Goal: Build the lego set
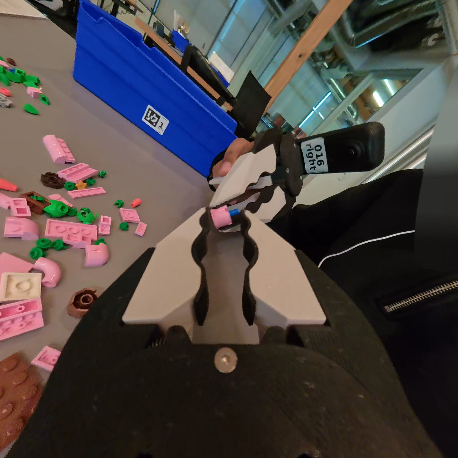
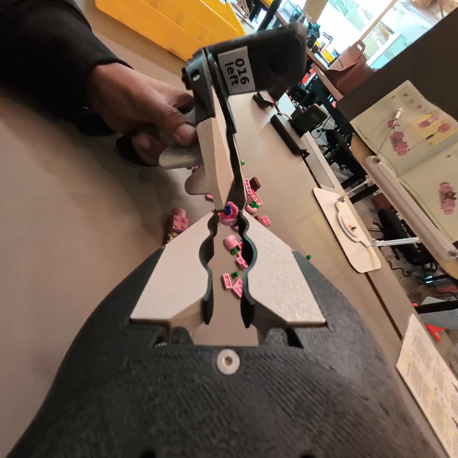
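Left gripper and right gripper tip-to-tip, both clamped on round pink piece with blue pin, loose glossy pink bricks on grey table leftward, blue bin beyond.

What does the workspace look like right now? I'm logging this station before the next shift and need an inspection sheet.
Surface: smooth grey tabletop, pieces spread across it.
Job's things: small pink round brick with a blue peg, held in the air between both tools; loose pink, green and brown bricks on the table; open instruction booklet on a stand.
Clutter: blue plastic bin; yellow plastic bin.
Grippers: left tool and right tool meet tip to tip, both closed on the pink round brick.
Cables: nothing seen on the table.
Surroundings: person's black zipped jacket; other desks behind.
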`<state>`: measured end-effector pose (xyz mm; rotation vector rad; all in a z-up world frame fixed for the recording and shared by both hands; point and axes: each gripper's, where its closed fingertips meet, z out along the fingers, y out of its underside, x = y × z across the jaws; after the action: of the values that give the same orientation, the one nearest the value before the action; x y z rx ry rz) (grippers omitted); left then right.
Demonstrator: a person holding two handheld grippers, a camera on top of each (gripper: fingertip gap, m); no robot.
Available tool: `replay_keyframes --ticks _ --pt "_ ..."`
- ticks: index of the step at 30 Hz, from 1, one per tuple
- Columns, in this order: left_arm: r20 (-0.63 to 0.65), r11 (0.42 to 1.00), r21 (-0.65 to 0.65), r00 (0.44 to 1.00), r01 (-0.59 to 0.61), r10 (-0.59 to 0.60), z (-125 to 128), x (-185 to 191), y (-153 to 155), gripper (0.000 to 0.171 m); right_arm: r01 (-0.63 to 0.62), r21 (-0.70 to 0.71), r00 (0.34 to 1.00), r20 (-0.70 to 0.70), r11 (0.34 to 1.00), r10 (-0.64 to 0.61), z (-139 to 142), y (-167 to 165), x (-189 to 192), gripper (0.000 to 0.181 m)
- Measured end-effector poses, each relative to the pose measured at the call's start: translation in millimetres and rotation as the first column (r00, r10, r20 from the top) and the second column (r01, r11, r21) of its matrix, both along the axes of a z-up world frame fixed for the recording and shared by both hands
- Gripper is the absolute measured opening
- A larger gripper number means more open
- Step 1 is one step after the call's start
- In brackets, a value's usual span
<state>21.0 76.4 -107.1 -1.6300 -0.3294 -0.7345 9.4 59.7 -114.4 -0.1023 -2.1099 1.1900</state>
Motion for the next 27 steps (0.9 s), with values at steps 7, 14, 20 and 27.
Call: replay_keyframes --ticks 7,14,20,27 --pt "0.028 0.998 0.036 0.999 -0.045 0.044 4.2 -12.0 -8.7 0.018 0.012 -0.029 0.999 -0.031 1.000 -0.013 8.2 4.3 -1.4 0.014" --pt "0.028 0.997 0.068 0.999 -0.033 0.032 10.2 -9.0 -11.8 0.014 0.019 -0.027 0.999 -0.029 0.999 -0.020 7.5 4.5 -3.0 0.014" --pt "0.022 0.998 0.054 0.999 -0.033 0.032 7.6 -7.2 -10.1 0.003 0.009 -0.014 0.999 -0.036 1.000 -0.009 6.4 1.1 -0.6 0.014" --pt "0.093 0.995 0.097 0.996 0.005 -0.015 14.7 -3.6 -12.7 0.001 -0.039 -0.075 0.999 -0.039 0.996 0.036 15.5 -0.5 5.5 0.014"
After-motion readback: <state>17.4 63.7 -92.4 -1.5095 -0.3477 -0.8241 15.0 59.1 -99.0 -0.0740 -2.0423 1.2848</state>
